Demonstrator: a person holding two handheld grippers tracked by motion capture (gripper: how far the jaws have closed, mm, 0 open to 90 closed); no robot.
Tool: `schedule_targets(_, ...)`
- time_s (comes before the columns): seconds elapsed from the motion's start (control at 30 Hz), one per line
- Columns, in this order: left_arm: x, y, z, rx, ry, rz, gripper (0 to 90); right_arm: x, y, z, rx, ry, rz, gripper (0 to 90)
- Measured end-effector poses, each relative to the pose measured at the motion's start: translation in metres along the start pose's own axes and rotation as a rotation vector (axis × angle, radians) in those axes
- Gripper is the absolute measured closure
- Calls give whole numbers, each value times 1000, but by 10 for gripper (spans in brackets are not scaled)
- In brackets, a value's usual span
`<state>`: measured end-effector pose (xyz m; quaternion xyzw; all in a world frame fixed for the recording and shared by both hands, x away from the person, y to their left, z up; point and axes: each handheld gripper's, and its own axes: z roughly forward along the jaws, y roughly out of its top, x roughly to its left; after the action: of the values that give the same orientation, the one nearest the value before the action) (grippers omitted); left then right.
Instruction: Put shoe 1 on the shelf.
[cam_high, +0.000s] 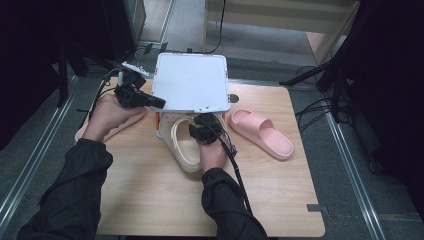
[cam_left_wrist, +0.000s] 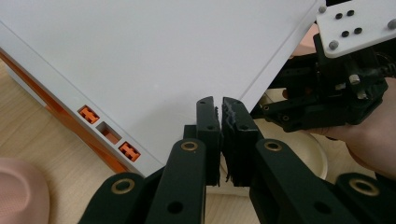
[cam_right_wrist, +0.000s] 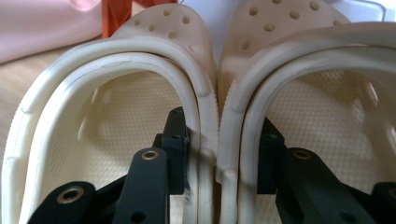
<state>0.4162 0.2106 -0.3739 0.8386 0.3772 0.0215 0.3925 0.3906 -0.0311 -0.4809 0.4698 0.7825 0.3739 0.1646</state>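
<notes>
Wooden table (cam_high: 150, 200), rounded corners; front half is left bare, so open room is found there and along the right edge.

White box lid (cam_high: 191, 82) is held raised over the far middle of the table. Its front edge overhangs the cream clogs. Orange latches (cam_left_wrist: 88, 114) are seen along its side rim in the left gripper view.

Left gripper (cam_high: 159, 103) is clamped on the lid's left front rim; in the left gripper view its jaws are seen pressed together on the thin white edge, near a corner.

Right gripper (cam_high: 202, 129) is set at the two cream clogs (cam_high: 186, 145), just below the lid's front edge. In the right gripper view one jaw is seen inside each clog, with the two adjoining side walls (cam_right_wrist: 212, 130) pinched between them; both clogs are gripped together, side by side and touching.

Count:
- cream clogs: two, mid table, toes pointing under the lid.
- pink slides: two. One (cam_high: 262, 132) lies free to the right of the clogs, near but apart. The other (cam_high: 117, 125) lies at the left edge, mostly covered by the left hand (cam_high: 107, 117).
- lid: one.
- grippers: two.
</notes>
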Motion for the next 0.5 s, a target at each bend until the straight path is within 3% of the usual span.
schedule_targets(0.13,0,0,0,1,1,-2,857,3,-1,5,-3,-21,2,653)
schedule_targets(0.27,0,0,-1,2,3,-1,856,-2,-2,5,7,5,36,636)
schedule_targets(0.5,1,-1,-1,1,5,-2,856,-3,-5,-4,-29,25,34,564)
